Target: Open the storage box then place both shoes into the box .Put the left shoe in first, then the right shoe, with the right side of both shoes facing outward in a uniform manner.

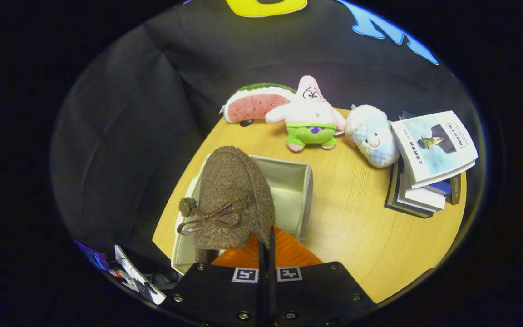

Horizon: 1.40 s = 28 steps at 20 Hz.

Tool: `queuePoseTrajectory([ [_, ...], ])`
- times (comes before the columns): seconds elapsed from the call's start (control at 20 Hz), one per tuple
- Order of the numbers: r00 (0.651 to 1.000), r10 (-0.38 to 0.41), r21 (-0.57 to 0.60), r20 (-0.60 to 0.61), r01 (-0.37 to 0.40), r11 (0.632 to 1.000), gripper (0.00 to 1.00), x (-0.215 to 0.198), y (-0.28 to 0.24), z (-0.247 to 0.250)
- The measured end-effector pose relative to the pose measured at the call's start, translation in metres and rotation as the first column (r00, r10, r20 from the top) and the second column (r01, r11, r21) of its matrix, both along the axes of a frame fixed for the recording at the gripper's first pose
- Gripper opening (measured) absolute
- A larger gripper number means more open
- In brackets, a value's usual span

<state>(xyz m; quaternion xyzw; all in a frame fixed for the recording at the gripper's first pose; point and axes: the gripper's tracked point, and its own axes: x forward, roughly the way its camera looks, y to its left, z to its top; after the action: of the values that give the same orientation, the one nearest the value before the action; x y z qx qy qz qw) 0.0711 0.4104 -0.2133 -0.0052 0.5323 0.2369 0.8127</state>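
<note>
Tool (pixel 267 247) fingers pinched on shoe (pixel 234 200), above box (pixel 304 200).

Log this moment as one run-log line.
gripper: shut on brown fuzzy shoe | shoe: held over open storage box | box: on table | step: lowering shoe in

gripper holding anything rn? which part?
Yes: the gripper is shut on the brown fuzzy shoe, pinching its rim near the heel, over the open storage box.
</note>
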Motion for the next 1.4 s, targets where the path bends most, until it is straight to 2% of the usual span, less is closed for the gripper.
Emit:
queuePoseTrajectory([
  [0.2, 1.000, -0.020, -0.152, 0.011, 0.021, 0.988, 0.01, 0.008, -0.003, -0.037],
  [0.35, 0.999, -0.028, -0.224, 0.016, 0.031, 0.974, 0.01, 0.013, 0.005, -0.055],
  [0.45, 0.999, 0.017, -0.302, 0.033, -0.007, 0.953, 0.01, 0.016, 0.003, -0.064],
  [0.5, 0.998, 0.047, -0.328, 0.042, -0.031, 0.944, 0.05, 0.015, 0.004, -0.067],
  [0.6, 0.993, 0.083, -0.321, 0.080, -0.053, 0.946, 0.08, 0.014, 0.009, -0.063],
  [0.65, 0.990, 0.087, -0.307, 0.110, -0.049, 0.950, 0.14, 0.014, 0.010, -0.055],
  [0.7, 0.986, 0.082, -0.274, 0.146, -0.039, 0.961, 0.31, 0.012, 0.012, -0.048],
  [0.75, 0.979, 0.076, -0.251, 0.187, -0.027, 0.968, 0.39, 0.012, 0.012, -0.034],
  [0.8, 0.971, 0.076, -0.232, 0.228, -0.022, 0.972, 0.56, 0.009, 0.009, -0.021],
  [0.9, 0.945, 0.069, -0.193, 0.320, -0.006, 0.981, 0.76, 0.004, -0.003, 0.006],
  [1.0, 0.910, 0.034, -0.126, 0.413, 0.020, 0.992, 0.83, 0.000, -0.018, 0.040],
  [1.05, 0.885, 0.010, -0.090, 0.465, 0.036, 0.995, 0.83, -0.002, -0.029, 0.060],
  [1.15, 0.808, -0.035, -0.042, 0.588, 0.074, 0.996, 0.83, -0.004, -0.063, 0.103],
  [1.25, 0.716, -0.094, 0.006, 0.692, 0.124, 0.992, 0.82, -0.009, -0.100, 0.151],
  [1.4, 0.602, -0.156, 0.067, 0.783, 0.168, 0.984, 0.82, -0.025, -0.146, 0.194],
])
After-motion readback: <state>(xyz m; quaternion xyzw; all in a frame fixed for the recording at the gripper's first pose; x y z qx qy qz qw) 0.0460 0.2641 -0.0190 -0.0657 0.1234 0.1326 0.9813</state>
